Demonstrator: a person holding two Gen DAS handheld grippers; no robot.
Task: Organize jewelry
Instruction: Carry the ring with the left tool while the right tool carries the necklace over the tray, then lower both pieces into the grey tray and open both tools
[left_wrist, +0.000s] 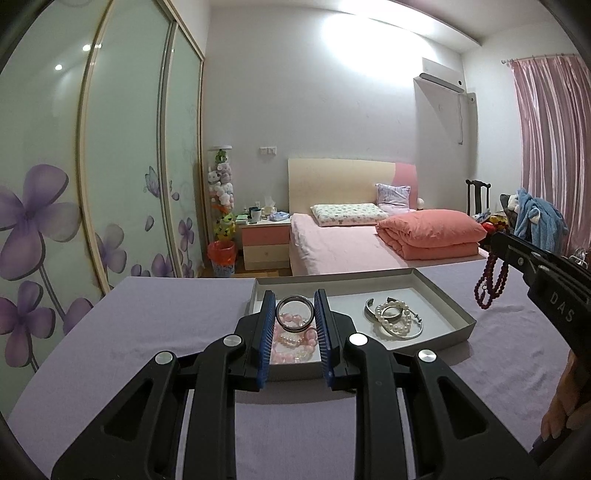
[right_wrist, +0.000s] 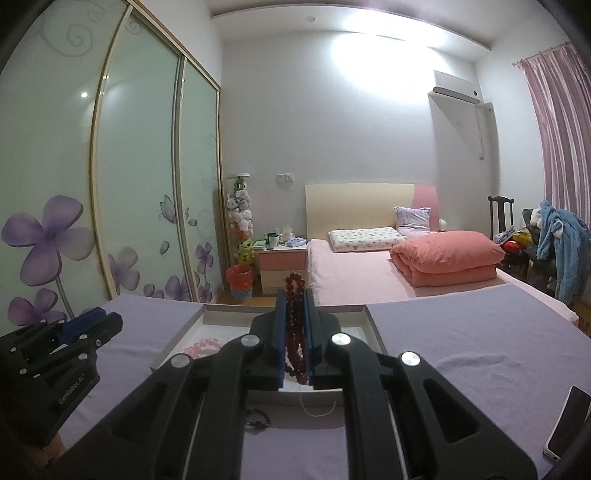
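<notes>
A shallow grey tray (left_wrist: 436, 291) lies on the lilac tablecloth. My left gripper (left_wrist: 295, 301) is shut on a dark metal bangle (left_wrist: 294, 313), held upright over pink bead bracelets (left_wrist: 295, 341) in the tray's left part. White pearl bracelets and silver bangles (left_wrist: 395, 317) lie in the tray's right part. My right gripper (right_wrist: 294, 295) is shut on a dark red bead necklace (right_wrist: 295, 343) that hangs down over the tray (right_wrist: 177, 347); it also shows in the left wrist view (left_wrist: 489, 284), right of the tray. The left gripper body (right_wrist: 62, 343) is at the left.
A small dark bracelet (right_wrist: 258, 421) and a thin white thread (right_wrist: 317, 410) lie on the cloth in front of the tray. A phone (right_wrist: 569, 424) lies at the table's right edge. A bed (left_wrist: 351, 243), nightstand and wardrobe stand beyond the table.
</notes>
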